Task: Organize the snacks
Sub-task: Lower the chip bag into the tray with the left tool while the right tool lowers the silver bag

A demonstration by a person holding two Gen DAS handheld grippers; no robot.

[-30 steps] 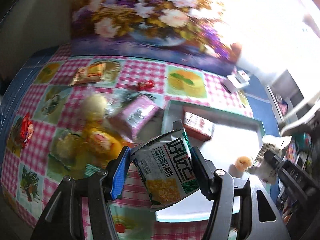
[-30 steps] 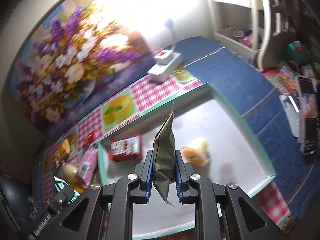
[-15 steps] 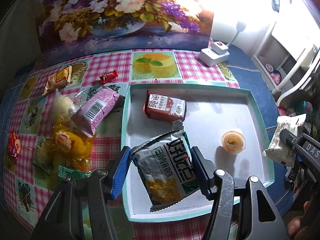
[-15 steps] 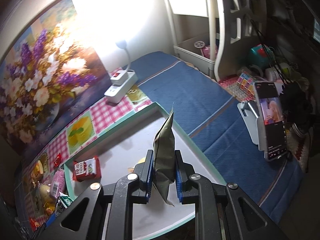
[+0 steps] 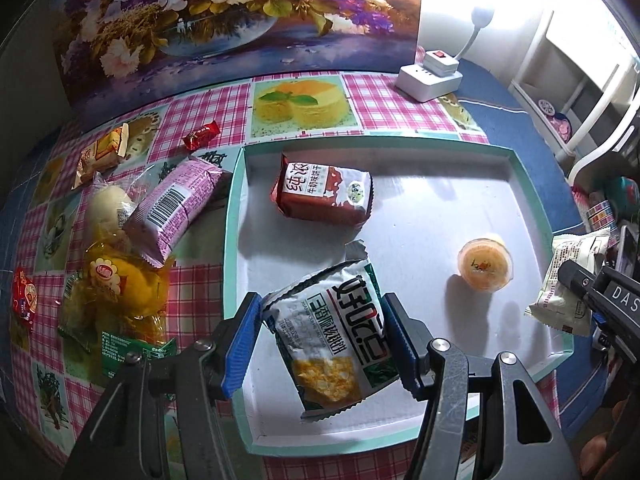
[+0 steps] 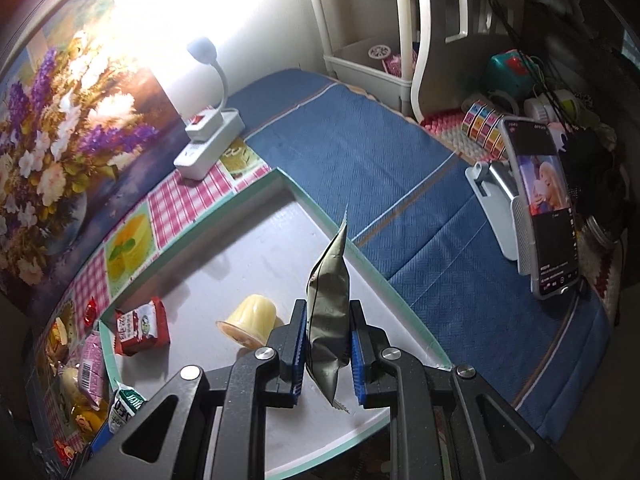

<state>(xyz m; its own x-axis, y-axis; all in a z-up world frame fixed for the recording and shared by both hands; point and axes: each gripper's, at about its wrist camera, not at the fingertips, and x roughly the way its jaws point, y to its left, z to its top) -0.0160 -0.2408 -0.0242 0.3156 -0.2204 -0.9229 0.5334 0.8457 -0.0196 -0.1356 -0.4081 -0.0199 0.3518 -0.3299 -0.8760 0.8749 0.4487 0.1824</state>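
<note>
— What have I got in the left claw?

— My left gripper (image 5: 324,344) has its blue pads pressed on both sides of the green-and-white snack bag (image 5: 334,336), held face up and tilted, over the near part of the tray (image 5: 234,216). The claw points steeply down.

— And my right one?

— The right gripper (image 6: 326,346) is squeezed nearly closed on a thin grey packet (image 6: 328,312), edge-on and upright, above the tray's near right side; it too tilts downward. From the left camera I see it at the tray's right rim.

— Farther out?

— A jelly cup (image 5: 485,266) lies just beyond, then the red biscuit pack (image 5: 324,194) toward the tray's far left. Loose snacks, a pink pack (image 5: 176,208) among them, lie on the checked cloth (image 5: 384,100), left of the tray.
</note>
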